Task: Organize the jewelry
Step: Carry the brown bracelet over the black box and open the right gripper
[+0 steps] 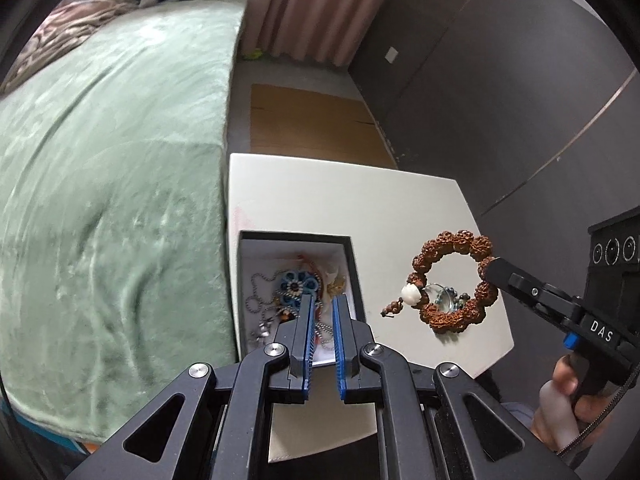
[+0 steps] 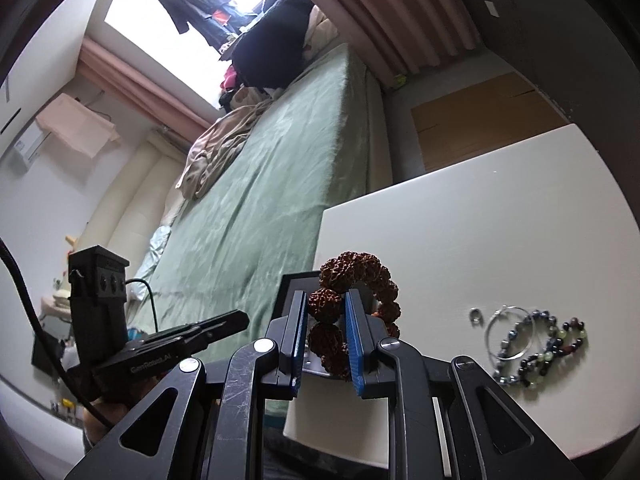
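Plainly, the main piece is a bracelet of big, knobbly brown seed beads point(image 1: 452, 282) with one white bead and a short knotted tail; it hangs in the air over the white table point(image 1: 360, 204), clamped by the right gripper point(image 2: 327, 316), whose blue pads press on one bead at either side. Below it on the table lie a thin wire hoop point(image 2: 508, 330), two smaller bracelets of dark and green beads point(image 2: 548, 350) and a small metal ring point(image 2: 475, 316), close together near the table's right part in the right wrist view. The left gripper point(image 1: 321, 304) holds nothing; its jaws stand nearly together over a black-walled open box point(image 1: 356, 264) with a white lining. Inside the box lie ball chains, a blue flower-shaped pendant point(image 1: 298, 286) and other small pieces in a tangle.

The box sits at the table's left side, right beside a bed with a green cover point(image 1: 112, 168). Past the table, flat cardboard point(image 1: 312, 124) lies on the floor, with a pink curtain point(image 1: 316, 8) and a dark wall point(image 1: 500, 100) behind. The far half of the tabletop is bare, and the bracelet hangs well short of the table's right edge.
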`<state>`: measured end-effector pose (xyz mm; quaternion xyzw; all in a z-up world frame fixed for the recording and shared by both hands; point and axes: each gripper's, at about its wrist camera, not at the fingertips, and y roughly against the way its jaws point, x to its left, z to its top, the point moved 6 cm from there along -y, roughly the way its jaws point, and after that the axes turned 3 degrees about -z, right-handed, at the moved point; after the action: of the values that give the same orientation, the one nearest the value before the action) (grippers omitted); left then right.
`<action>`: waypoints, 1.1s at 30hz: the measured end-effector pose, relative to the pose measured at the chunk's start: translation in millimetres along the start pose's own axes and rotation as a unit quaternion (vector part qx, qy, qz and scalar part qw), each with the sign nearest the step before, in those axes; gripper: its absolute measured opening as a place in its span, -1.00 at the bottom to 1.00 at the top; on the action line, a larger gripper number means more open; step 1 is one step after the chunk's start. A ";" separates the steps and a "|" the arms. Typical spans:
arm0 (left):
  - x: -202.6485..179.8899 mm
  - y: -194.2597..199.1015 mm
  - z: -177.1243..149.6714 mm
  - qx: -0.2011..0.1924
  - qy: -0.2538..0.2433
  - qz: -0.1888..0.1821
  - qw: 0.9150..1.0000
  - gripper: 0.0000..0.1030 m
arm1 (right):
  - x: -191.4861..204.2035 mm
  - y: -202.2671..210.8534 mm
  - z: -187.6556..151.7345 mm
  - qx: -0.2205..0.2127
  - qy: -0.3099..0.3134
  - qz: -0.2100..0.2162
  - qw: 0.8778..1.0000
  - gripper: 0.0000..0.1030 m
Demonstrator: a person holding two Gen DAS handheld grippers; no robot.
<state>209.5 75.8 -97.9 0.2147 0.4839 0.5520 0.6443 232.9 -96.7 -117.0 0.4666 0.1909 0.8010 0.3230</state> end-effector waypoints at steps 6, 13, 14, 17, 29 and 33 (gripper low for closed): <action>19.2 8.9 -6.3 0.004 0.016 0.008 1.000 -0.79 | 22.6 -10.2 -0.2 -0.006 0.013 0.030 0.999 -0.61; 40.6 38.9 -7.1 -0.029 0.033 0.022 0.999 0.23 | 49.9 -29.8 -6.1 0.001 0.023 0.072 0.997 -0.61; 43.4 42.3 -6.3 -0.032 0.035 0.023 0.999 0.24 | 51.9 -33.5 -7.0 0.005 0.022 0.077 0.997 -0.61; 52.4 51.6 -5.7 -0.037 0.046 0.026 0.998 0.24 | 54.7 -52.3 -11.2 0.026 0.007 0.098 0.995 -0.61; 50.0 60.1 -8.0 -0.043 0.043 0.026 0.998 0.24 | 12.2 -61.2 -11.0 0.047 -0.032 0.015 0.998 0.18; 39.0 55.8 -5.9 -0.040 0.034 0.025 0.998 0.24 | 2.9 -41.1 -3.5 0.033 -0.035 0.012 0.999 0.22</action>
<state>173.2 126.7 -70.3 0.1815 0.4775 0.5940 0.6215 242.8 -65.2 -141.9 0.5073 0.2003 0.7810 0.3044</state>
